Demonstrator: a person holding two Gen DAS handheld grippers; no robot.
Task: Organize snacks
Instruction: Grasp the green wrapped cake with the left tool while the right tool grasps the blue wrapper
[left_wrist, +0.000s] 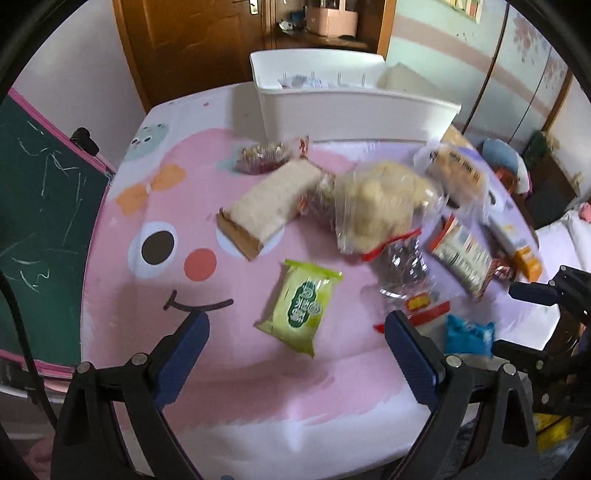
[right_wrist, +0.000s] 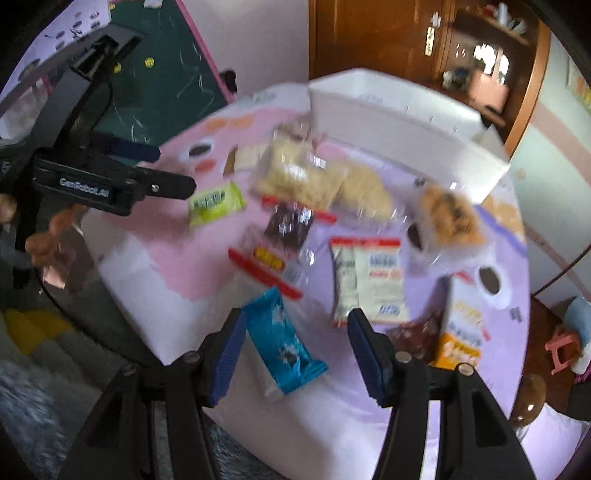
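My left gripper (left_wrist: 295, 354) hangs over the pink cartoon-printed counter (left_wrist: 155, 206) with its jaws wide apart and nothing between them; the flat green plastic-wrapped snack packet (left_wrist: 301, 308) lies just ahead of them, on its own. Beyond it sit a long pale sandwich-like block in clear wrap (left_wrist: 273, 205) and a crinkly clear bag of pale puffed pieces (left_wrist: 373, 206), which overlaps the dark foil-and-red packets beside it. If I close on that bag, I judge the neighbours could drag along or spill off the edge.

The tall white plastic storage bin (left_wrist: 354, 107) stands at the far side of the counter, well apart from both grippers, so any carry passes over the whole pile; a loose pinch could drop a packet short.

My right gripper (right_wrist: 295, 341) holds its jaws partly apart, empty, with the blue glossy wrapped bar (right_wrist: 284, 343) lying between them near the left pad. It sits close to the counter's near edge: a skewed closing could nudge it off. Slippery film may also slide out.
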